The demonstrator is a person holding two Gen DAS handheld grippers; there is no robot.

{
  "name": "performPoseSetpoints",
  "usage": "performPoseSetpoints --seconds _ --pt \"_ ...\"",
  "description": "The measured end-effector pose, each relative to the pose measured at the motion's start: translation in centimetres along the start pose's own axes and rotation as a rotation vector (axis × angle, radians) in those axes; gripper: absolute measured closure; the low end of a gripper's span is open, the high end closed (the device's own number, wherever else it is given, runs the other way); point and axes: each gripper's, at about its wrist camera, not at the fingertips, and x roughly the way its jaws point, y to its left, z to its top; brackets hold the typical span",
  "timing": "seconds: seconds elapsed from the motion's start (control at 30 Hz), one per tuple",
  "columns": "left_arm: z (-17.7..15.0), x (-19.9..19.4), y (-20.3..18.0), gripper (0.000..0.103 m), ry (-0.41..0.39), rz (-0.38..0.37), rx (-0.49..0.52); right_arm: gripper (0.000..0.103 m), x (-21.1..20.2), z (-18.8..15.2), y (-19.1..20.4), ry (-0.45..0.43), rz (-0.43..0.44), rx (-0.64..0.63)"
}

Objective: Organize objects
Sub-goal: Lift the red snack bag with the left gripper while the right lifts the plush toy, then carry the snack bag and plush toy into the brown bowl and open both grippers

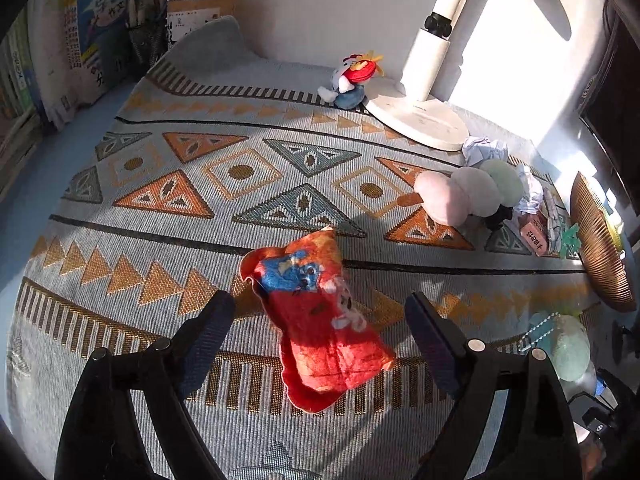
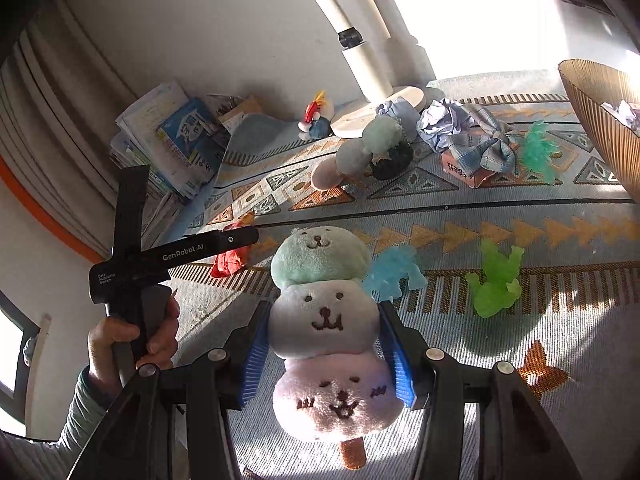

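Your left gripper stands wide open over the patterned woven mat, and the crumpled red and blue cloth pouch lies on the mat between its dark fingers, clear of both pads. Your right gripper is partly closed on a plush skewer of three animal faces, green, white and pink; the blue pads press its white middle ball from either side, with the brown stick end pointing toward you.

On the far right of the mat a second three-ball plush skewer lies beside crumpled paper and a small pink box. A ribbed brown basket stands at the mat's right edge. A translucent green figure and a blue one lie just beyond the held plush. A white lamp base sits at the far edge, with a small red and blue plush toy at its left.
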Motion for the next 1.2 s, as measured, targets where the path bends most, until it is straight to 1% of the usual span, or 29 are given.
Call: performPoseSetpoints --seconds 0.03,0.07,0.1,0.17,0.2,0.3,0.4,0.53,0.7,0.77,0.83,0.93,1.0,1.13,1.2 --pt "-0.1 0.3 -0.3 0.031 0.003 0.035 0.021 0.052 -0.1 0.0 -0.1 -0.003 0.005 0.003" --pt "-0.3 0.2 -0.5 0.049 -0.015 0.075 0.050 0.052 -0.2 0.0 -0.1 -0.005 0.009 0.005" --pt "-0.3 0.1 -0.7 0.053 -0.018 0.068 0.070 0.052 -0.3 -0.1 -0.1 -0.007 0.011 0.004" --pt "-0.4 -0.2 -0.7 0.066 -0.018 0.059 0.081 0.052 -0.6 -0.1 -0.2 -0.017 0.014 0.006" --pt "-0.3 -0.4 -0.6 0.070 -0.020 0.055 0.085 0.052 -0.9 -0.1 -0.2 -0.025 0.017 0.010" --pt "-0.2 -1.3 -1.0 0.076 -0.020 0.022 0.094 0.052 -1.8 0.1 -0.3 -0.056 0.024 0.023" --pt "0.2 -2.2 -2.5 0.078 -0.028 -0.020 0.115 0.052 -3.0 0.4 -0.6 -0.085 0.034 0.033" --pt "0.6 -3.2 -4.6 0.079 -0.054 -0.059 0.145 0.052 -4.0 0.7 -1.2 -0.104 0.038 0.047" --pt "0.9 -5.2 -6.1 0.079 -0.077 -0.164 0.134 0.052 -5.0 0.9 -1.8 -0.124 0.042 0.067" --pt "1.4 -6.1 -7.2 0.079 -0.092 -0.198 0.146 0.052 -5.9 1.2 -1.9 -0.149 0.026 0.076" --pt "2.5 -7.1 -8.8 0.079 -0.114 -0.251 0.174 0.052 -7.5 2.0 -2.0 -0.190 0.007 0.077" --pt "4.5 -8.7 -12.5 0.079 -0.154 -0.319 0.244 0.052 -10.7 4.1 -2.4 -0.267 -0.055 0.078" --pt "5.9 -9.5 -15.4 0.079 -0.174 -0.368 0.289 0.052 -13.2 6.1 -3.1 -0.317 -0.116 0.088" --pt "9.0 -9.8 -21.4 0.079 -0.196 -0.489 0.356 0.052 -17.8 10.4 -5.5 -0.410 -0.271 0.126" --pt "10.3 -9.0 -24.2 0.079 -0.181 -0.548 0.377 0.052 -20.5 12.1 -7.1 -0.473 -0.380 0.163"
